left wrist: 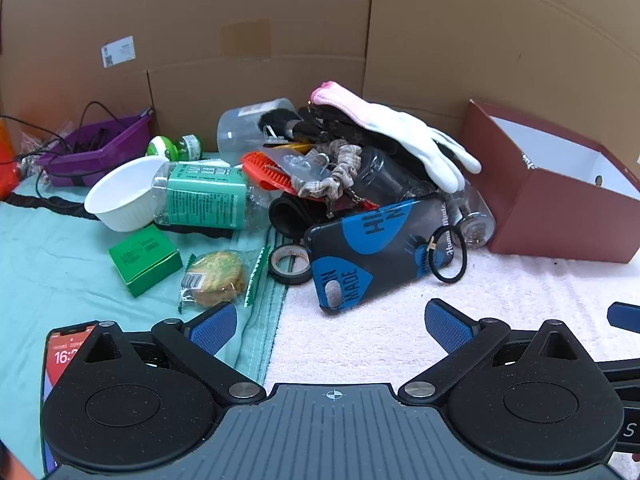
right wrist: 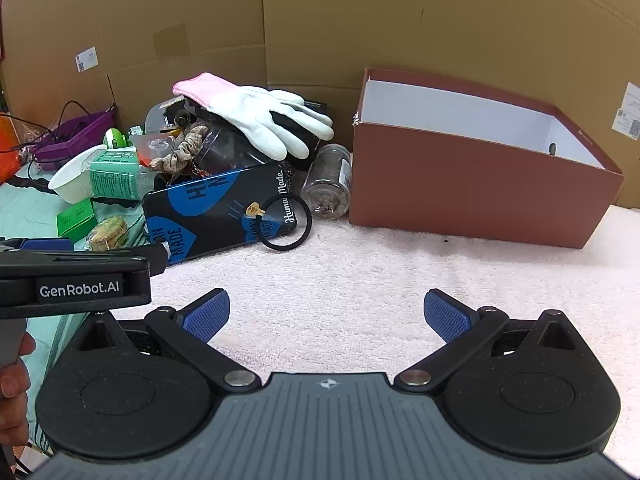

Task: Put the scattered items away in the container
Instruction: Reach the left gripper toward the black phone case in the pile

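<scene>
Both the left gripper [left wrist: 334, 326] and the right gripper [right wrist: 327, 314] are hovering released, holding nothing, over bare pink towel [right wrist: 360, 280]. Ahead-left of the right one, the clutter pile is ending at a phone case [right wrist: 216, 208] and hair tie [right wrist: 285, 222]; the brown box [right wrist: 480, 188] is sitting ahead-right. Only the left view is showing a cookie [left wrist: 216, 278] and tape roll [left wrist: 290, 265].

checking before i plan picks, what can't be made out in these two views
- Floor of the open red-brown cardboard box: hidden by its own front wall, both views.
- Smartphone with lit screen: mostly behind the left tongs, left wrist view.
- Items under the white glove with pink cuff: buried in the pile.
- Small white sticker on the cardboard wall: print too small.
</scene>
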